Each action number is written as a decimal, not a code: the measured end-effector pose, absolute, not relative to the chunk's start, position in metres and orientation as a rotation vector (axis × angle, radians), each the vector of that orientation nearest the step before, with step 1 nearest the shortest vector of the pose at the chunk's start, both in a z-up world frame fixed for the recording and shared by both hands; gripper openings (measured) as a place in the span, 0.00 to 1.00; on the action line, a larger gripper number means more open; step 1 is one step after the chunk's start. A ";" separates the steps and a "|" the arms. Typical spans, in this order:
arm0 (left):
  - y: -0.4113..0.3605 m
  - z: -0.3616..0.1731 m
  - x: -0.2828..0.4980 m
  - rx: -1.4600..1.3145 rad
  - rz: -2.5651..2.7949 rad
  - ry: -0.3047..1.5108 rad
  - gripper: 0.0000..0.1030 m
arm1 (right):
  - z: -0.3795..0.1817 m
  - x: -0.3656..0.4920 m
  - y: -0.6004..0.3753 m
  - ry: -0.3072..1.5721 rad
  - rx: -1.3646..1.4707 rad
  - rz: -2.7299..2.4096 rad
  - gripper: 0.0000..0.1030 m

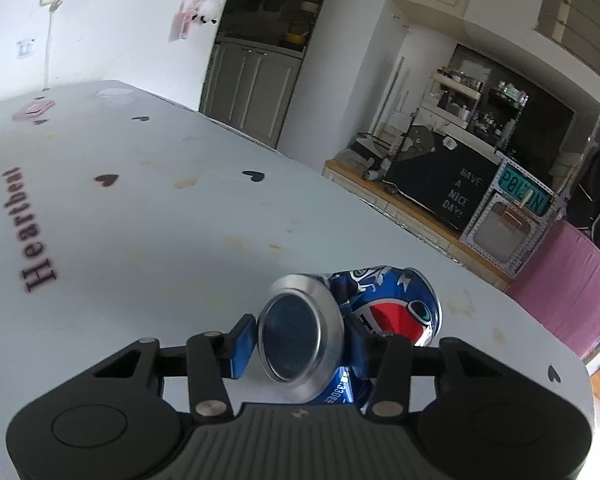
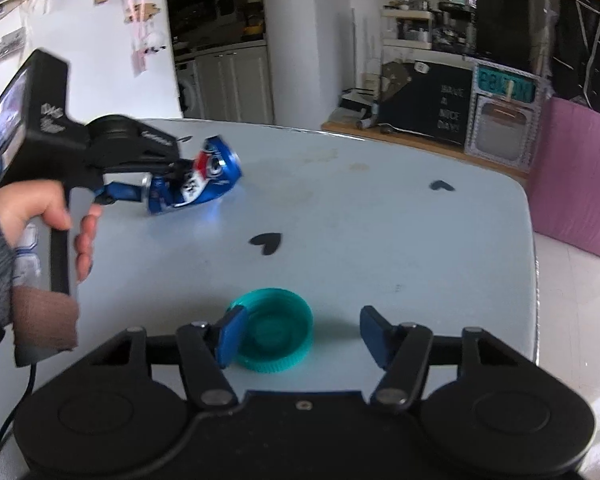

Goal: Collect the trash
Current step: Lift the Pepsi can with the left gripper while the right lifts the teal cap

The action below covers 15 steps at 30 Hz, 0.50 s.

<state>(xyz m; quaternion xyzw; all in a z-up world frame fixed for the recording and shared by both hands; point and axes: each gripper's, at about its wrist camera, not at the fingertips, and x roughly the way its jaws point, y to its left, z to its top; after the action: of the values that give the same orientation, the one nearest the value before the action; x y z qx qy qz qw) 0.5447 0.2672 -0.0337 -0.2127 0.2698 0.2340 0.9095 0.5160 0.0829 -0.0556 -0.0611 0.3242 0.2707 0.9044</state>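
Plainly dented blue can (image 1: 384,312) sits gripped in left hand-held gripper (image 1: 300,346); right hand-held gripper (image 2: 300,338) gapes.

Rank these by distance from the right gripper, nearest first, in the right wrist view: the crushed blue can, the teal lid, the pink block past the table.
1. teal lid, between the right gripper fingers, against the left one.
2. crushed blue can, far left on the table, at the left gripper.
3. pink block, far right, off the table.
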 end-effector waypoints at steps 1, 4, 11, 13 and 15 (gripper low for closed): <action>0.266 -0.033 0.544 -0.431 0.480 0.556 0.46 | -0.055 0.513 0.085 0.661 -0.140 0.570 0.61; 0.262 -0.033 0.540 -0.410 0.462 0.555 0.46 | -0.055 0.507 0.091 0.667 -0.161 0.607 0.48; 0.246 -0.030 0.513 -0.401 0.406 0.566 0.45 | -0.050 0.496 0.086 0.689 -0.133 0.638 0.32; 0.238 -0.028 0.502 -0.408 0.398 0.573 0.45 | -0.050 0.491 0.082 0.696 -0.121 0.633 0.32; 0.230 -0.027 0.489 -0.409 0.385 0.581 0.45 | -0.049 0.484 0.075 0.705 -0.105 0.624 0.32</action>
<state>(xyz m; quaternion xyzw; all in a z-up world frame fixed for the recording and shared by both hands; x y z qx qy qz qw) 0.4895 0.2300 -0.0273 -0.1990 0.2827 0.1873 0.9194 0.4844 0.0750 -0.0490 -0.0504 0.3397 0.3005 0.8898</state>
